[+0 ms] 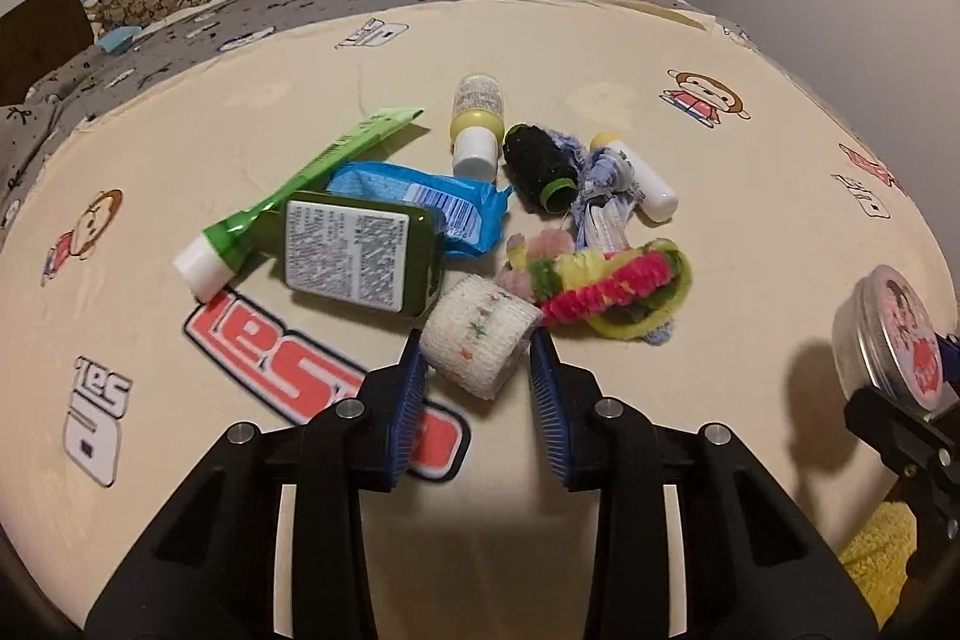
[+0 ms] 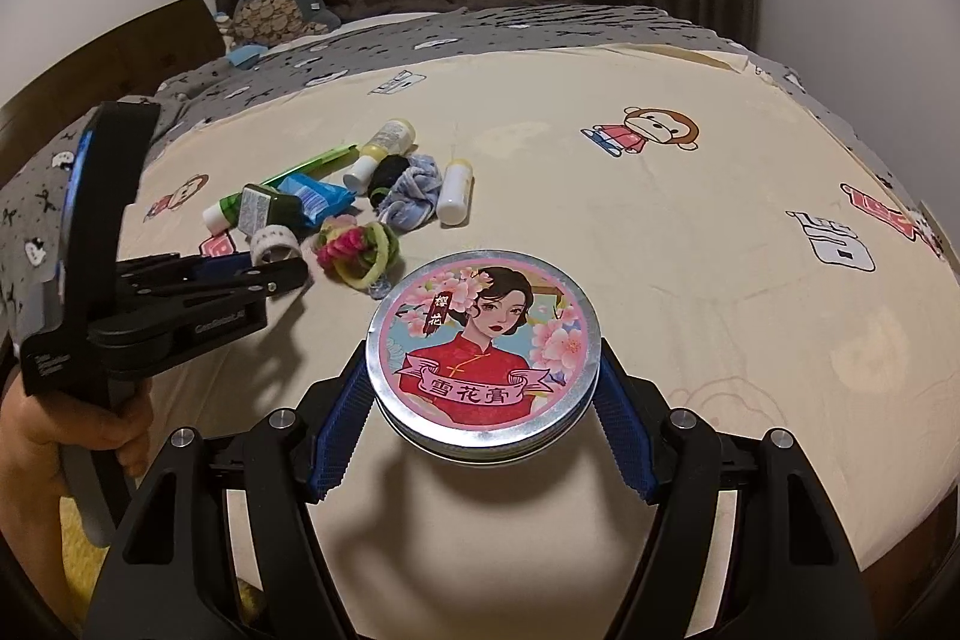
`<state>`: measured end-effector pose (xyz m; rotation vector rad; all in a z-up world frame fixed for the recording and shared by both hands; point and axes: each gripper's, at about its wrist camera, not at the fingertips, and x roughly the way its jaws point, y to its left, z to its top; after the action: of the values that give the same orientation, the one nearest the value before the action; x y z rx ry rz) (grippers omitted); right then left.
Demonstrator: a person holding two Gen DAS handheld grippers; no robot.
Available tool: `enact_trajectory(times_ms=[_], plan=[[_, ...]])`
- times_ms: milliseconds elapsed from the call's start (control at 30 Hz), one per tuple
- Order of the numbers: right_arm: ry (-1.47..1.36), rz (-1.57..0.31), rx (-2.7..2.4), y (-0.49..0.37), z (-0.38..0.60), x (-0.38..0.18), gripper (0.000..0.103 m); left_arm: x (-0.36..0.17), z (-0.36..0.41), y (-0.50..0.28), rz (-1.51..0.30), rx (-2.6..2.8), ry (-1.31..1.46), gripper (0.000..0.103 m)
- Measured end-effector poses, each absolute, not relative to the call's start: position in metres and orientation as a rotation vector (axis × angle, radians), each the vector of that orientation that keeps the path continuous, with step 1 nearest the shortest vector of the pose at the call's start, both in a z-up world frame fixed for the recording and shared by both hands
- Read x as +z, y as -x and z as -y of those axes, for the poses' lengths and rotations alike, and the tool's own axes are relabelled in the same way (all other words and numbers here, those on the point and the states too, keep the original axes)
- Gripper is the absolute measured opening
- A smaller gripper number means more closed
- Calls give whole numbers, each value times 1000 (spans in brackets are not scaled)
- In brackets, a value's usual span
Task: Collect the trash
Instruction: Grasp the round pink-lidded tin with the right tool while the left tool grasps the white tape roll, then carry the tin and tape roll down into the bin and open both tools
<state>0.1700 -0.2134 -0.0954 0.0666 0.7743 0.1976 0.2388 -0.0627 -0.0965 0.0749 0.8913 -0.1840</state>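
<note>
The left gripper (image 1: 477,358) straddles a short white roll of bandage tape with small coloured stitches (image 1: 478,351), its blue ribbed pads on either side; I cannot tell whether they are pressing the roll yet or only bracketing it. The roll lies on its side at the 6 o'clock edge of the litter pile on the cream cartoon-print bedsheet (image 1: 690,244). Its long axis runs from about 11 o'clock to 5 o'clock in the left wrist view, the open core end facing down toward the camera. The right gripper (image 2: 483,388) is clamped on a round silver tin with a pink lid picturing a woman in red (image 2: 483,355), held above the sheet with the lid facing up.

Risks, as I judge them: the roll is soft and round, so a squeeze across its curved wall could let it squirt out toward 6 o'clock or deform. It touches or nearly touches the dark green flat bottle with a grey label (image 1: 360,253) at 10 o'clock and the tangle of pink and yellow-green fuzzy hair ties (image 1: 612,289) at 2 o'clock; a fingertip driven deeper might snag a loop and drag the tangle along. The tin is gripped only at its rim, so tilting that hand could let it slip
</note>
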Motion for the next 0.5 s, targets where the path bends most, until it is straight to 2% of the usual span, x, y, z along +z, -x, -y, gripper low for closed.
enact_trajectory(times_ms=[133,200,500], plan=[[-45,-764,213,-162,205,-90,71,-86,57,-219,-880,-191,-78,33],[-36,-756,222,-156,202,-86,71,-81,55,-207,-871,-193,-84,23],[-14,-726,304,-113,185,-76,71,-68,40,-132,-826,-225,-89,23]])
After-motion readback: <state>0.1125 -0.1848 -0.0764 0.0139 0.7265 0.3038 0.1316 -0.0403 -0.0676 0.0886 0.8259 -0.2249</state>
